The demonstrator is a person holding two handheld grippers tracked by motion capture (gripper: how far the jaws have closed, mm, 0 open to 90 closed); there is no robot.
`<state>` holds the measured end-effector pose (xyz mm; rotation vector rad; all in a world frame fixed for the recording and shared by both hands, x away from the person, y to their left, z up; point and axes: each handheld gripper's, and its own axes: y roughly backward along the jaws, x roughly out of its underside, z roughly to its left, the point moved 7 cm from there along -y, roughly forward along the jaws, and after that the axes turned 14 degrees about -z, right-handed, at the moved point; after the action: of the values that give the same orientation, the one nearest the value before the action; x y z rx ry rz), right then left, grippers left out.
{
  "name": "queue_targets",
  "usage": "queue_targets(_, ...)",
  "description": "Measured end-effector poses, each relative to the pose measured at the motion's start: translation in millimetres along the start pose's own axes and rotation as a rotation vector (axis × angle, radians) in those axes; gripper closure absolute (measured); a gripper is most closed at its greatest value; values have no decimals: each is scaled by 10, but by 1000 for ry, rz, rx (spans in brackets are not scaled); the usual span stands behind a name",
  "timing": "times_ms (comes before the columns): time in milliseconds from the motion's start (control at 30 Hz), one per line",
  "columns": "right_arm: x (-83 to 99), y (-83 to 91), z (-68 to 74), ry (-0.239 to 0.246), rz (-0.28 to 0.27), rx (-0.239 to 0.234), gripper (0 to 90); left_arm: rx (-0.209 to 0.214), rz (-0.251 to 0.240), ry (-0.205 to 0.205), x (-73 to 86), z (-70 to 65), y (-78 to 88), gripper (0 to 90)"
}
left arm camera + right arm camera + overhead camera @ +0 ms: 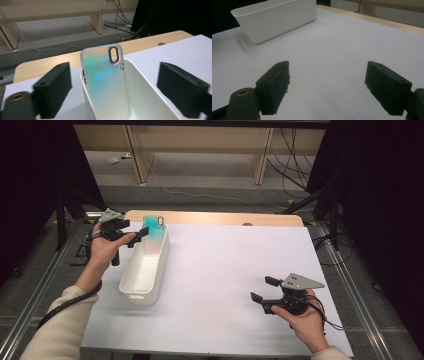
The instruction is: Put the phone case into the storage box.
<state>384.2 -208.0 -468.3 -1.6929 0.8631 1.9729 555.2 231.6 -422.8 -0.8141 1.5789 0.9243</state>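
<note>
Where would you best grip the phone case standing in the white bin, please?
Probably the phone case by its top edge near the camera cutout, coming from above with jaws across its thin faces: it leans upright at the white bin's far end, with only its upper part clear of the walls.

Cream sleeves (60, 320); black grippers (264, 290); grey 3-cornered plates (300, 281); black cables (67, 302)

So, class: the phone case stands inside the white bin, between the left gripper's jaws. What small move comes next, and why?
Probably draw the left gripper back from the white bin: its jaws are wide open, and the phone case leans on the bin's end wall, unheld.
</note>
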Motion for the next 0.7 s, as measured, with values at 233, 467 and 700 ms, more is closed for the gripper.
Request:
queue_targets(233,3,20,5,-6,20,7,208,15,-5,-13,1,-142,121,15)
queue_targets(467,-9,5,3,6,-3,2,206,46,-13,-27,48,-302,239,14)
queue_targets(700,-13,9,13,-6,-1,3,206,83,-12,-36,94,-451,359,17)
